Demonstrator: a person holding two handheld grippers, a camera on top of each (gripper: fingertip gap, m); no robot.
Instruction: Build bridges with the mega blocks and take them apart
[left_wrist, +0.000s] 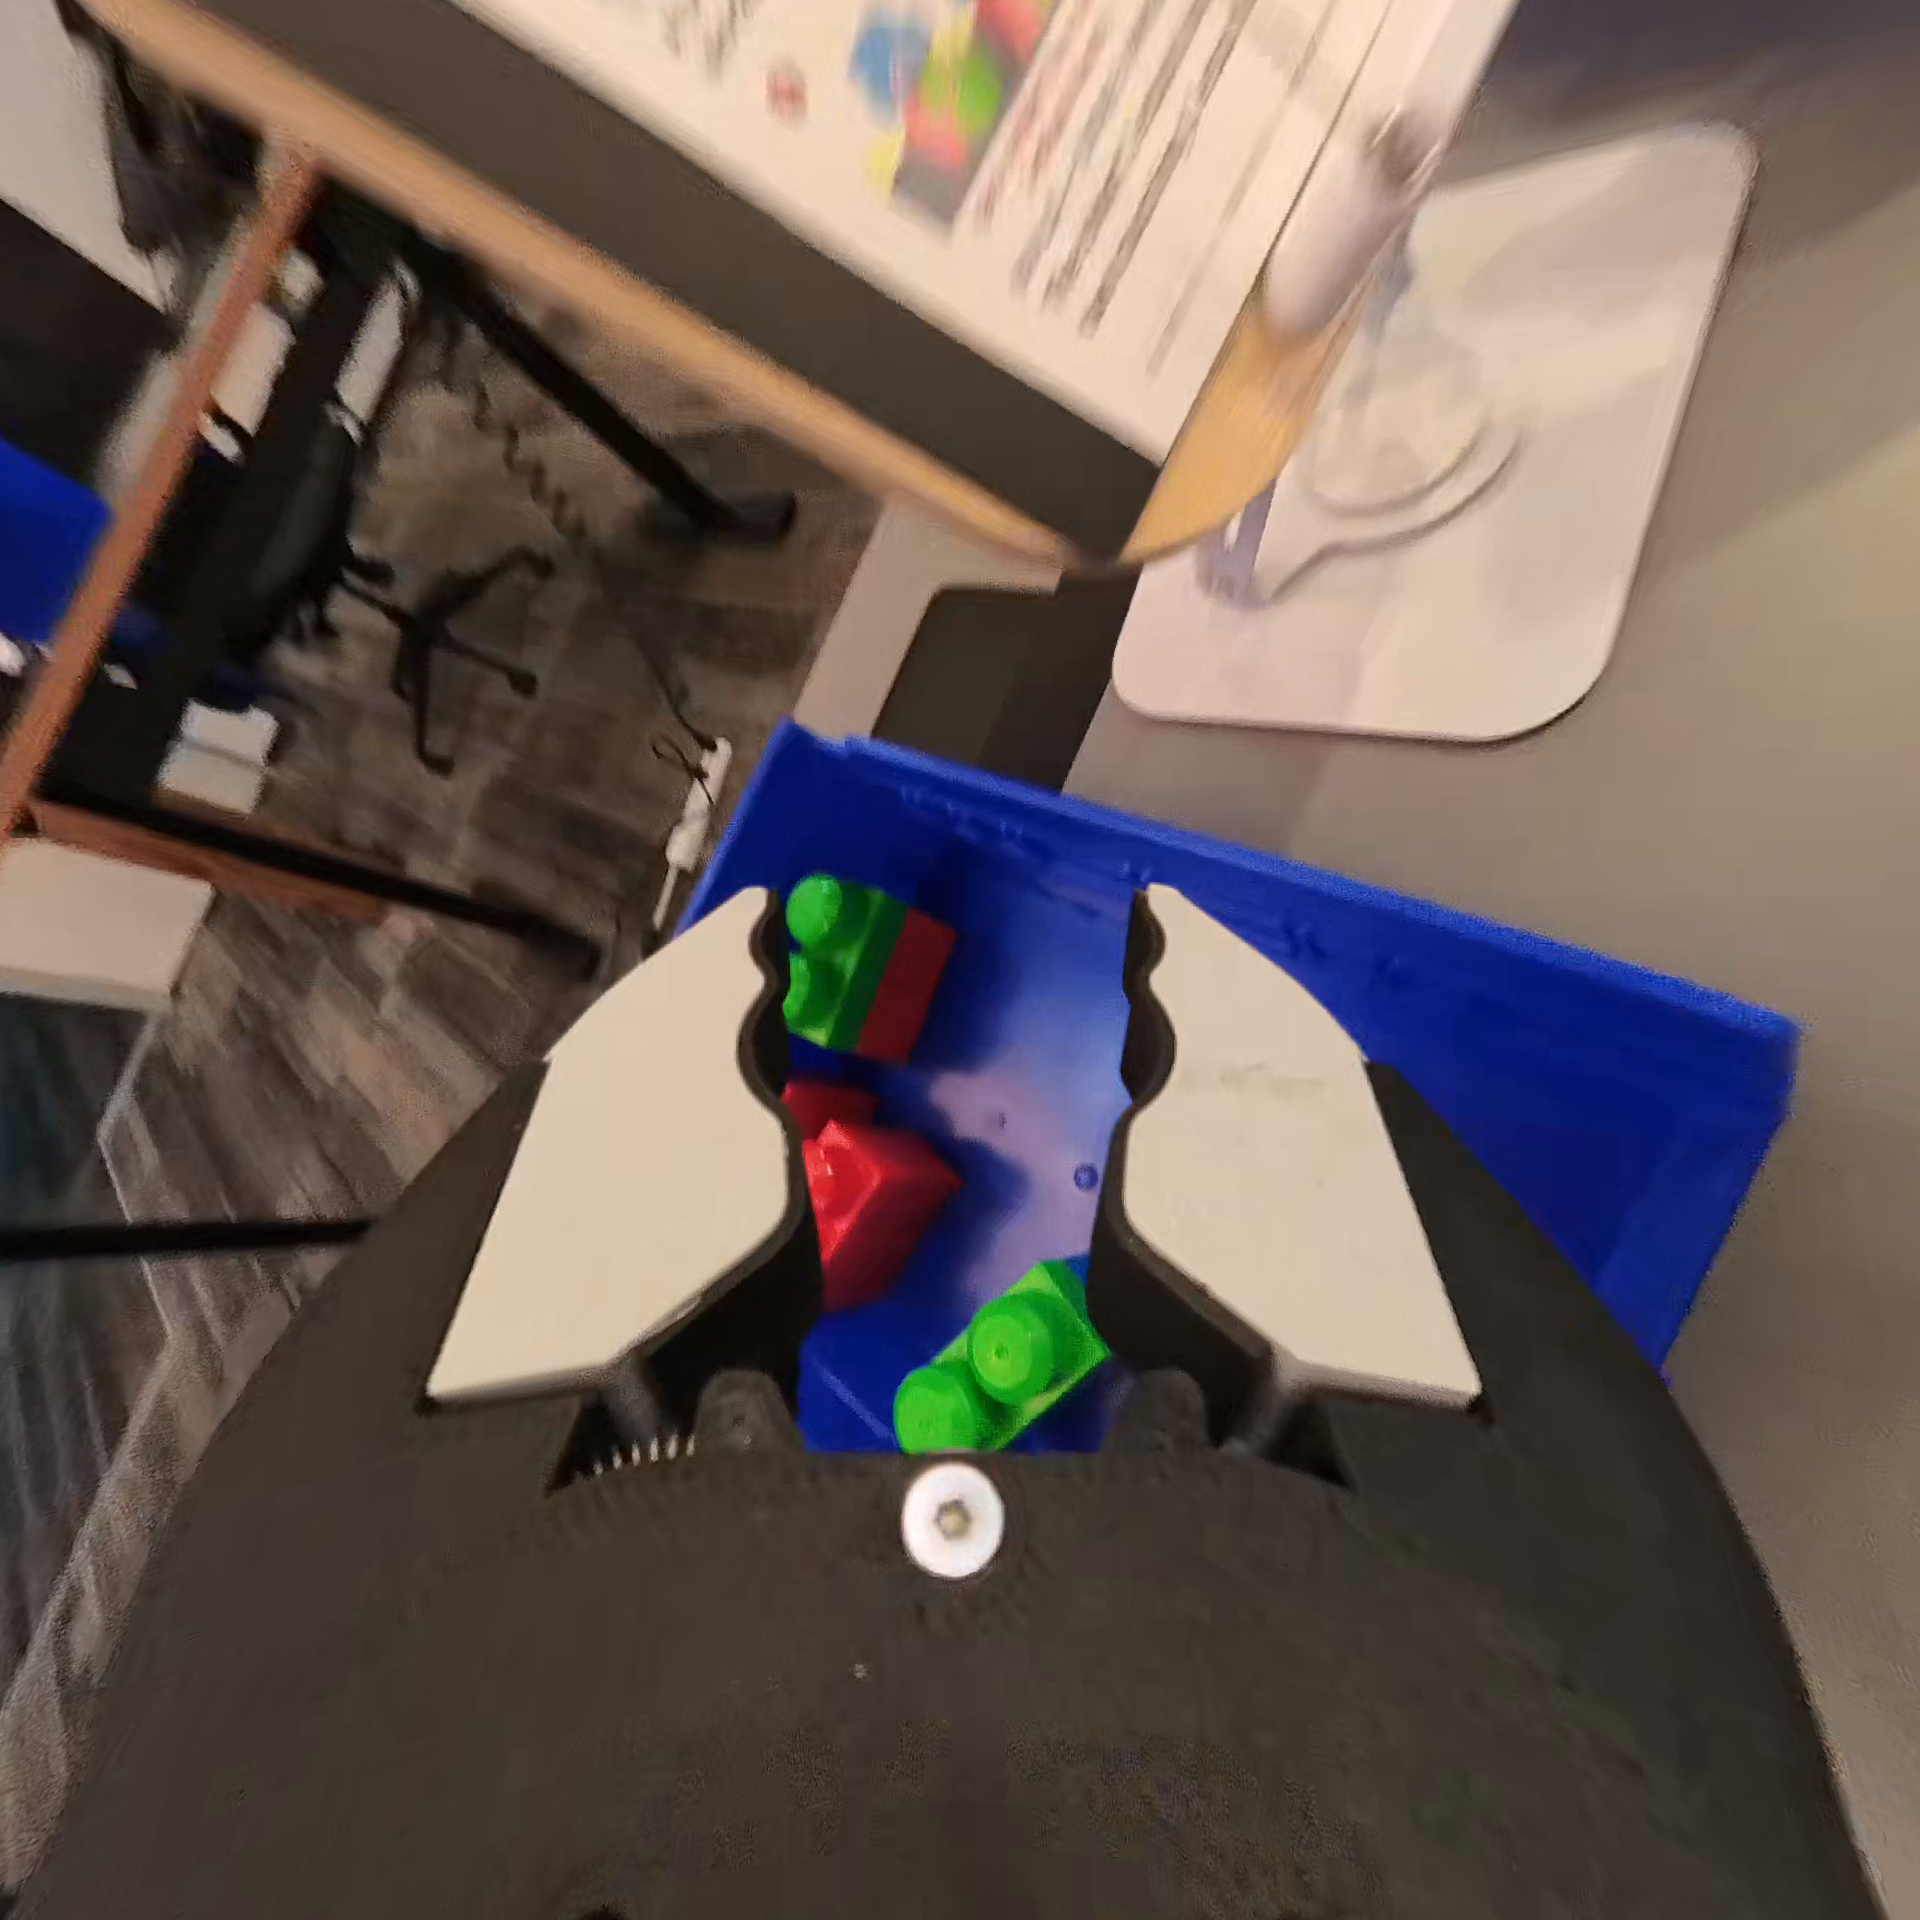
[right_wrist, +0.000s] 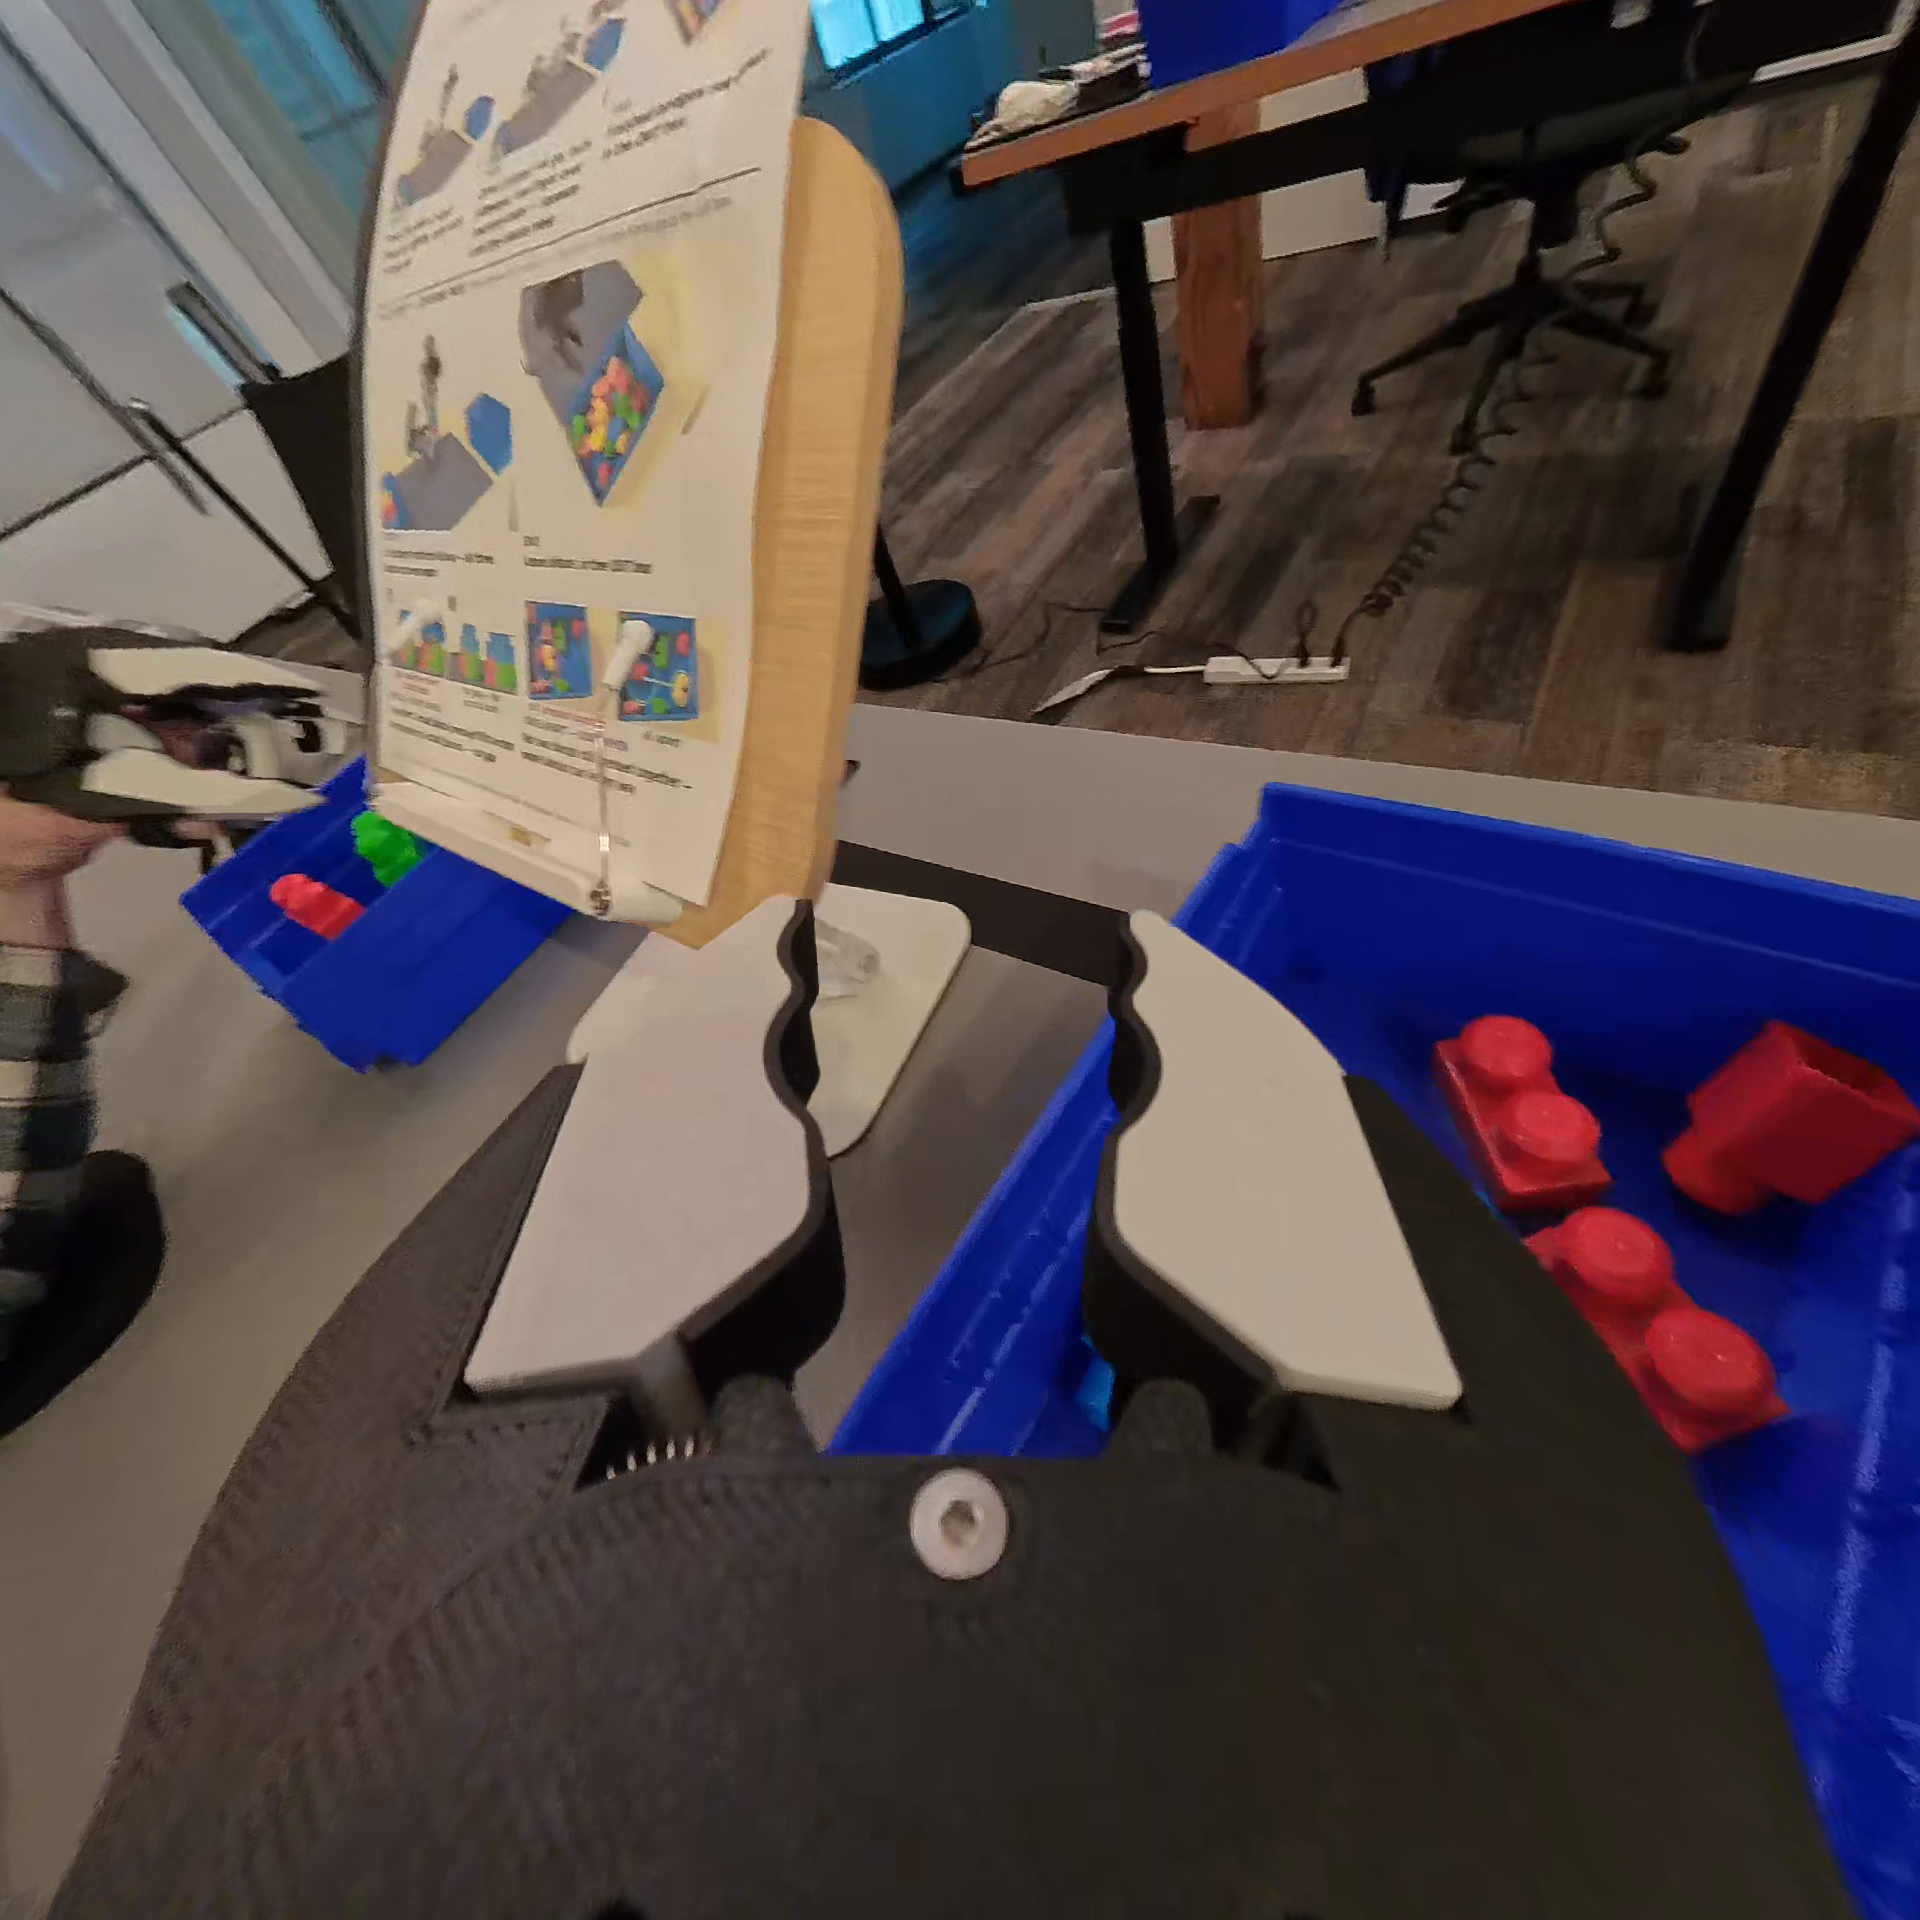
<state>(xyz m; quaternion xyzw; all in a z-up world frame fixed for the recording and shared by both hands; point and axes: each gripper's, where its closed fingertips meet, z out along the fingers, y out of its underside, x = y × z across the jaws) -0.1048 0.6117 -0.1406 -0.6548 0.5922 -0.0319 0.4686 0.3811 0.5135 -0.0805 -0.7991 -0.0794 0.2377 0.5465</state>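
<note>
My left gripper (left_wrist: 951, 935) is open and empty above a blue bin (left_wrist: 1455, 997). Below it in that bin lie a green-and-red joined block (left_wrist: 868, 971), a red block (left_wrist: 883, 1184) and a green block (left_wrist: 1003, 1356). No pad touches them. My right gripper (right_wrist: 961, 966) is open and empty over the left wall of a second blue bin (right_wrist: 1558, 862). Three red blocks lie in that bin: one (right_wrist: 1517, 1112), one (right_wrist: 1652, 1330) and one on its side (right_wrist: 1787, 1117). The left gripper (right_wrist: 281, 758) also shows far left in the right wrist view, over its bin (right_wrist: 395, 977).
An instruction sheet on a wooden board (right_wrist: 582, 416) stands on a white base (right_wrist: 894, 987) between the two bins on the grey table (right_wrist: 260, 1195). Beyond the table edge are the floor, desks (right_wrist: 1195, 135) and an office chair (right_wrist: 1538, 260). A person's sleeve (right_wrist: 42, 1039) is at the left. Some 50 centimetres of space lies between my two pairs of fingers. About 15 centimetres separates my left fingertips from the green block (left_wrist: 1003, 1356).
</note>
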